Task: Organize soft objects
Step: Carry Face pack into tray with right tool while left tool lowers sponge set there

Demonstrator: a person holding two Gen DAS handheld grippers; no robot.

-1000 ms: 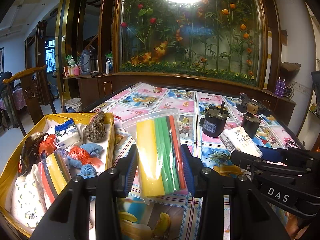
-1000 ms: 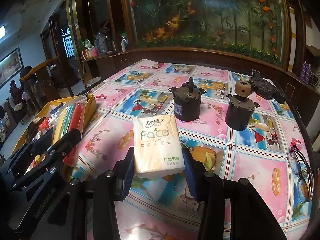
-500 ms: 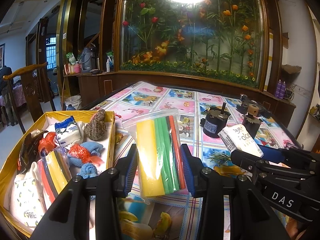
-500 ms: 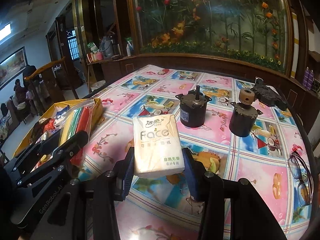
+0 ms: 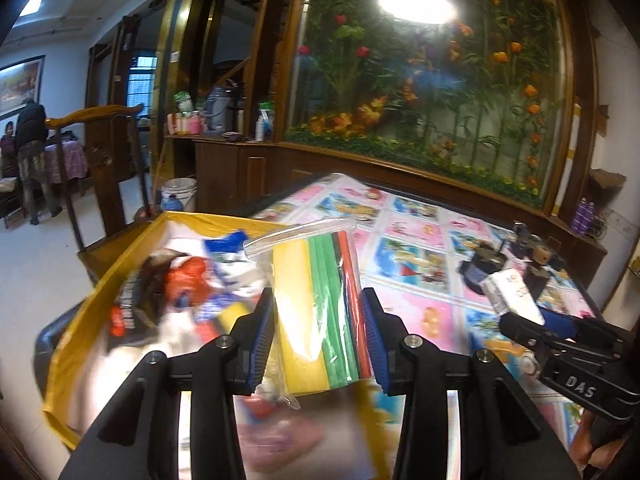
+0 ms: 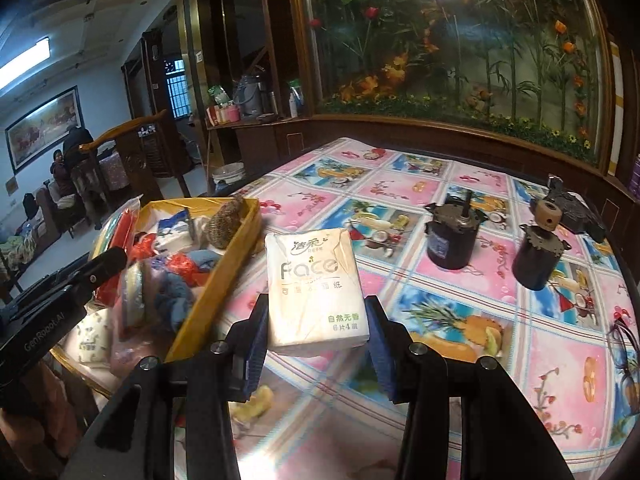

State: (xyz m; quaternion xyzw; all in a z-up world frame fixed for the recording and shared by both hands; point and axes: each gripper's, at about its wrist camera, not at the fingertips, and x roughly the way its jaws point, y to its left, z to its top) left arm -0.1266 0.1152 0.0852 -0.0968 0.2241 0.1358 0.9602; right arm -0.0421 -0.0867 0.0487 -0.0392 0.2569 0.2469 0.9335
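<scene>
The left hand-held gripper (image 5: pixel 318 344), grasping the sponge bag (image 5: pixel 320 312), hangs over the box (image 5: pixel 120 264) at the worktop's left edge, nearer than the right hand-held gripper (image 6: pixel 318 344) clamping tissues (image 6: pixel 316 292).

Sponge pack (image 5: pixel 320 312): clear glossy plastic bag, matt foam-like strips inside. Tissue pack (image 6: pixel 314 292): smooth plastic wrap, slight sheen. Tablecloth (image 6: pixel 540 344): glossy, smooth, reflective. Yellow box (image 6: pixel 212 284), left of tissue pack: matt card-like walls. Two motors (image 6: pixel 454 236), behind tissue pack: dark dull metal. Scrubber ball (image 6: pixel 226 220) in box: rough, coarse mesh. Gripper bodies: matt black plastic; pads (image 6: pixel 378 348): ribbed blue.
</scene>
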